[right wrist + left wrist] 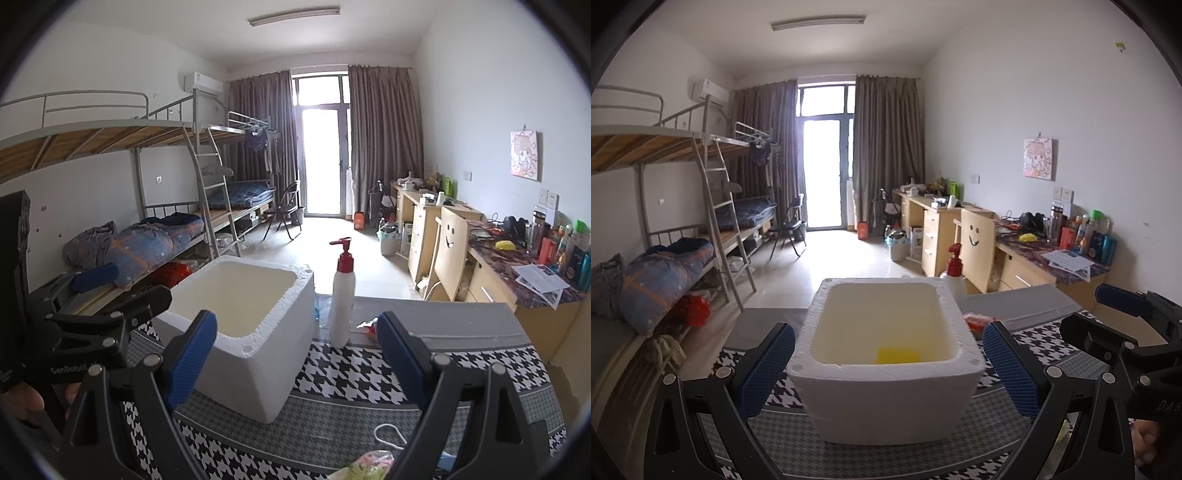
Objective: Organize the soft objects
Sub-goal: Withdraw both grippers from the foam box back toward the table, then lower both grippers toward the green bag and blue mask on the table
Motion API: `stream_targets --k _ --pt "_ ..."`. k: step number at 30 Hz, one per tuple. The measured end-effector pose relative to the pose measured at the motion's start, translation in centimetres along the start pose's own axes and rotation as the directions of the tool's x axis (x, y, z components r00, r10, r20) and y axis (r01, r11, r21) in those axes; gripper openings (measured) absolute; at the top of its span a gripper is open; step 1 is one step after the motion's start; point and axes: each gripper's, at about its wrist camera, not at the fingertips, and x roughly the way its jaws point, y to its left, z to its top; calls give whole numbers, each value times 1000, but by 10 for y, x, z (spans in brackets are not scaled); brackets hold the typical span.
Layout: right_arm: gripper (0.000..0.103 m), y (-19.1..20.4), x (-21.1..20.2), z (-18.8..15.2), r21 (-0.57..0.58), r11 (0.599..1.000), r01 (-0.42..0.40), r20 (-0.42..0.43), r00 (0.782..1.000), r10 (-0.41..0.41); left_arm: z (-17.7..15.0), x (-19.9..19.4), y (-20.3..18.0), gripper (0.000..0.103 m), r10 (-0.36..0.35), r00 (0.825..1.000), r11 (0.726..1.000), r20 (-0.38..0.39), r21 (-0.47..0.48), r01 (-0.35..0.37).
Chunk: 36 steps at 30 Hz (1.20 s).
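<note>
White foam box (886, 369), grainy styrofoam, thick walls, rounded corners, smooth cream interior; centre of left wrist view, left of centre in right wrist view. Sits on houndstooth cloth (362, 373), black-and-white weave with a finer grey check band.

Task item: yellow soft object (897, 355), flat and blocky, lying on box floor near the front wall, lower centre of left view. Hidden by box wall in right view.

Left gripper (886, 373): spread wide, straddling the box, blue ribbed pads to each side, not touching it. Black plastic frame, round metal rivets.

Right gripper (295, 362): also spread wide, nothing between pads, box corner behind left pad. Blue textured pads (397, 354), same frame.

Pump bottle (342, 299), white plastic cylinder with red pump head, upright just right of box. Red-orange wrapper (369, 326) beside its base, detail unclear. White cord loop (388, 435) on cloth, lower centre of right view.

Readable text: "GenRobot" on left gripper body at lower left of right view. Smiley face drawn on wooden chair back (448, 236).
</note>
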Motion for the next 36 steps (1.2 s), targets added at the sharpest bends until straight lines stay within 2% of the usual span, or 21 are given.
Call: stream_targets --k 7,23,36 --pt "91 -8 -16 -8 10 1000 24 14 1000 -24 -8 -9 -13 102 -64 998 998 -3 9 64" --pt "91 -22 -46 -30 37 995 89 23 996 -90 -29 -18 -44 102 -142 989 990 -27 17 143" --pt "91 -34 -55 -53 51 988 142 18 989 -143 -52 -21 -58 102 -177 983 984 -43 11 178"
